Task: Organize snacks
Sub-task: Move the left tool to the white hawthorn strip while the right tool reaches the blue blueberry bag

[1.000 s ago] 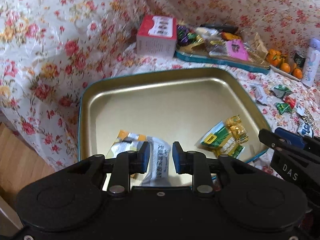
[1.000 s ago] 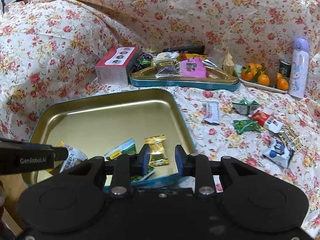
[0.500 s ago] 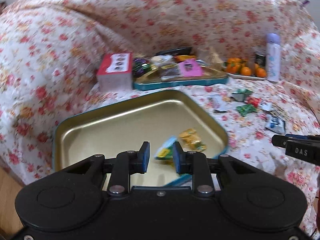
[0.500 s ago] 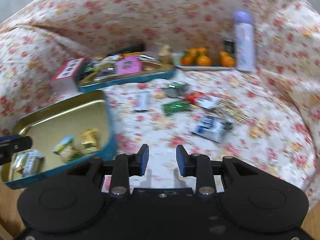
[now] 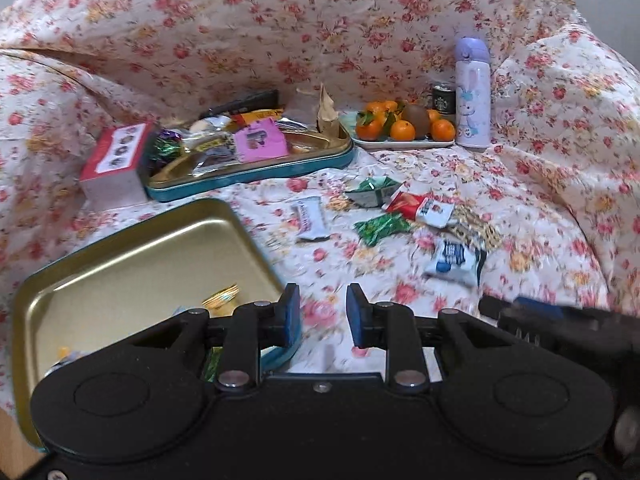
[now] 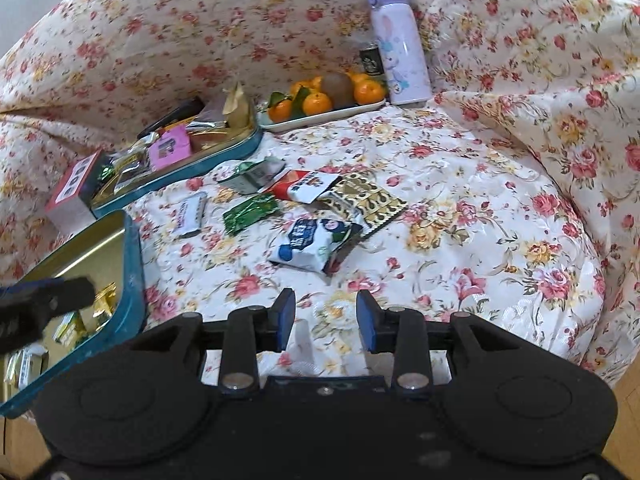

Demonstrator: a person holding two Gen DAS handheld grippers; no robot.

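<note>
Now your left tool (image 5: pixel 323 312) and your right tool (image 6: pixel 325 318) are both spread and hold nothing; the loose snacks, such as the blue-white packet (image 6: pixel 310 244) and the green packet (image 6: pixel 250 213), lie on the flowered cloth (image 6: pixel 460 216), just beside the gold tray (image 5: pixel 132 264) with few snacks inside.

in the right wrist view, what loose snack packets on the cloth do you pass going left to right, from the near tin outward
white bar packet → green packet → blue and white packet → gold heart-patterned packet. The red and white packet and the green-white one behind it overlap the others, so they are left out.
</note>
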